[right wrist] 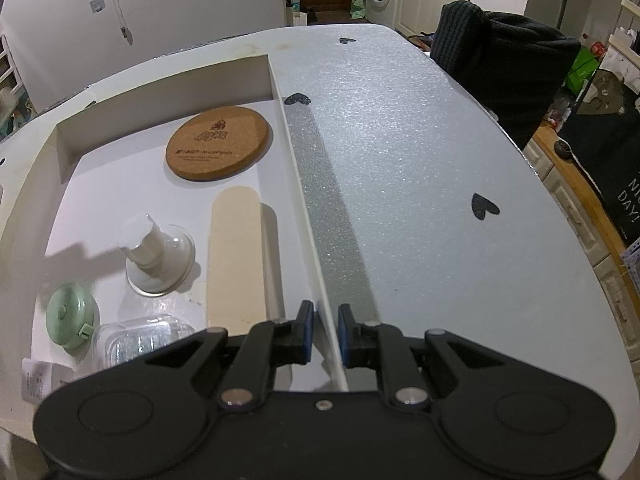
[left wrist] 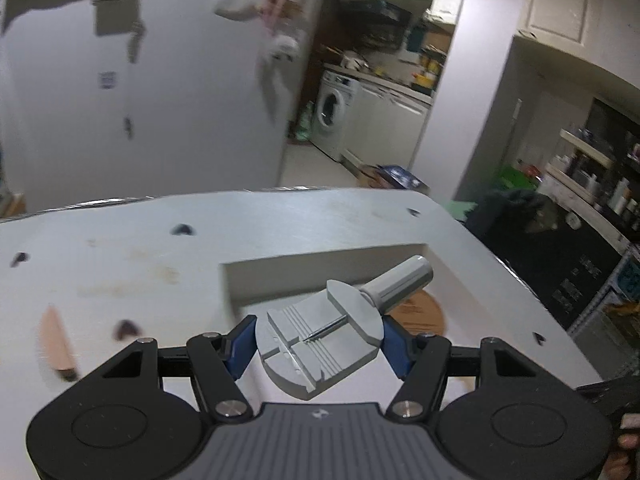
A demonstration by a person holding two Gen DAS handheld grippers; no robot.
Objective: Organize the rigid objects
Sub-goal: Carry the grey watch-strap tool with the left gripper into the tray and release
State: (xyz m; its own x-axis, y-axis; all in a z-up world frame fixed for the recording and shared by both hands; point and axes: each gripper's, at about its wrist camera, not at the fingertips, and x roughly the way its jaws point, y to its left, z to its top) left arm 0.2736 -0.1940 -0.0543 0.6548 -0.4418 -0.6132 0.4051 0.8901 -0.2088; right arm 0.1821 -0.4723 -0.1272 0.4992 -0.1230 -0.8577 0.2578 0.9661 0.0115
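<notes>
The left hand-held gripper [left wrist: 318,340] is clamped on a grey plastic watch-band tool [left wrist: 320,340], its blue pads pressing the two sides of the ribbed, slotted base while the round knob handle [left wrist: 400,282] and its thin steel pin stick out ahead, over the near part of the white box [left wrist: 248,276]. The right hand-held gripper [right wrist: 322,330] has its jaws nearly together astride the thin right-hand wall of the white box [right wrist: 298,160]; it looks to be pinching that wall to steady the box, though contact of the pads is hard to confirm. To do the placing well, I would carry the tool level past the wall ahead of the left gripper, lower it into bare floor short of the cork coaster [right wrist: 219,148], and release only once the flat base is resting, since the hard, smooth plastic could slide or roll on its knob. Left of the right gripper lie a pale flat oblong piece [right wrist: 236,256], a glossy clear suction cup [right wrist: 158,256], a mint-green round tape measure [right wrist: 71,316] and a clear plastic case [right wrist: 140,340]. The tabletop [right wrist: 420,180] has a grainy, sparkling surface.
</notes>
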